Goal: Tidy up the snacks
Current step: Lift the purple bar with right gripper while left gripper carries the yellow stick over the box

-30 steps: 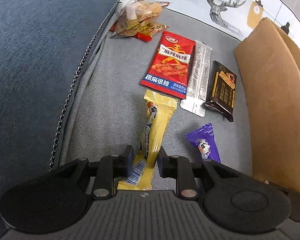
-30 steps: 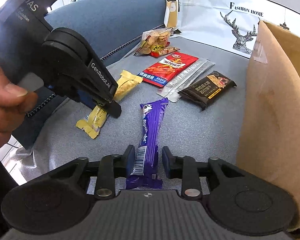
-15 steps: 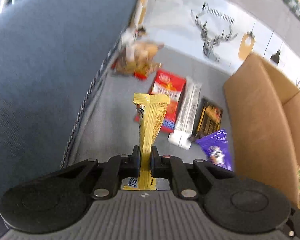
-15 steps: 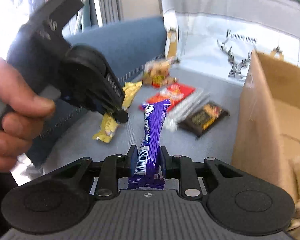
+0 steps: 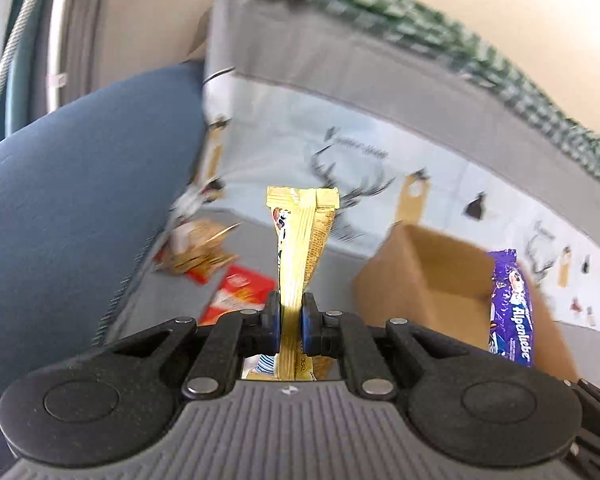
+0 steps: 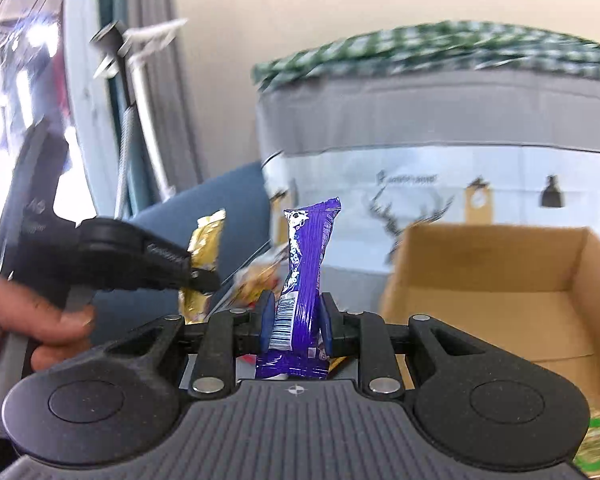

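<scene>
Glossy foil yellow wrapper (image 5: 302,248), shiny purple wrapper (image 6: 306,264), matt cardboard box (image 6: 500,280), woven blue upholstery (image 5: 80,208).

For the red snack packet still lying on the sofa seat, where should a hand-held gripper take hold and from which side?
The red snack packet lies flat on the grey seat, so its face offers no purchase. Probably best to pinch a thin sealed end edge, coming down from above at a low angle. Its near end is hidden behind the left hand-held gripper, so which end is freer is unclear.

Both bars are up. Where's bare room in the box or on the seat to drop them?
The cardboard box shows bare floor along its back wall; only a green-printed packet shows at its near right corner. The grey seat strip between box and snacks looks free. It is crowded at the red packet and the clear bag by the blue cushion.
</scene>
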